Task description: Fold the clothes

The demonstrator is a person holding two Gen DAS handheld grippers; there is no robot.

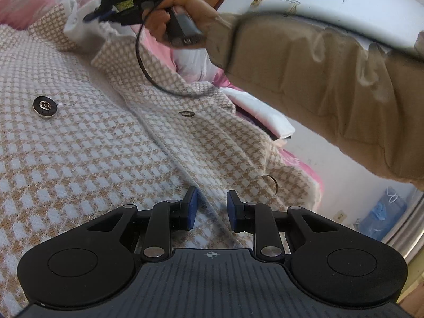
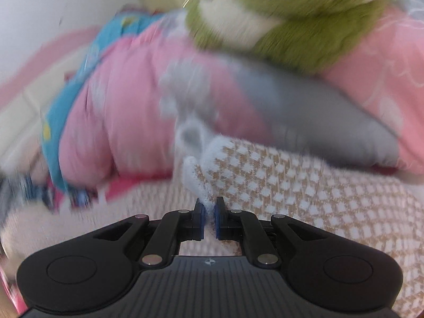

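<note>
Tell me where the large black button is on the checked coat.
In the left wrist view, the large black button lies at the left, flat on the checked coat, left of the front edge, beyond the open left gripper.

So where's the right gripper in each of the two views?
Left wrist view: right gripper at top, left of centre, gripping the houndstooth cardigan's white edge.
Right wrist view: bottom centre, blue pads pinching that edge.
Shared landmark: pink quilt.
</note>
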